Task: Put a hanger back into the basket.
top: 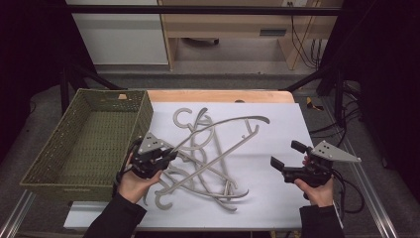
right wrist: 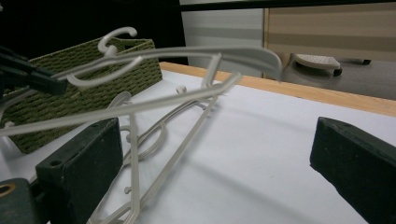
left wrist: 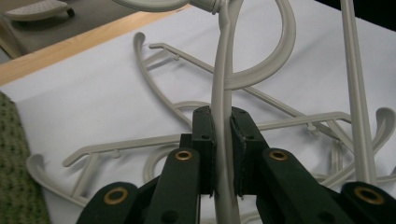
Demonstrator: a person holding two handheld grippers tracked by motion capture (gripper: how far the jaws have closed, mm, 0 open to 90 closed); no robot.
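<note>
Several grey plastic hangers (top: 208, 171) lie tangled on a white sheet (top: 270, 188). My left gripper (top: 171, 153) is shut on the arm of one hanger (top: 223, 123), which is raised above the pile with its far end toward the back right. In the left gripper view the pads (left wrist: 205, 140) pinch that thin grey arm (left wrist: 223, 93), and its hook curls above. The right gripper view has the lifted hanger (right wrist: 187, 52) hanging over the sheet. My right gripper (top: 283, 153) stands open at the right of the pile, with nothing between its fingers (right wrist: 79, 158).
An empty green woven basket (top: 49, 144) stands at the left, close beside the left hand. The table's wooden back edge (top: 218, 95) runs behind the sheet. Cables trail off the table at the right (top: 346, 193).
</note>
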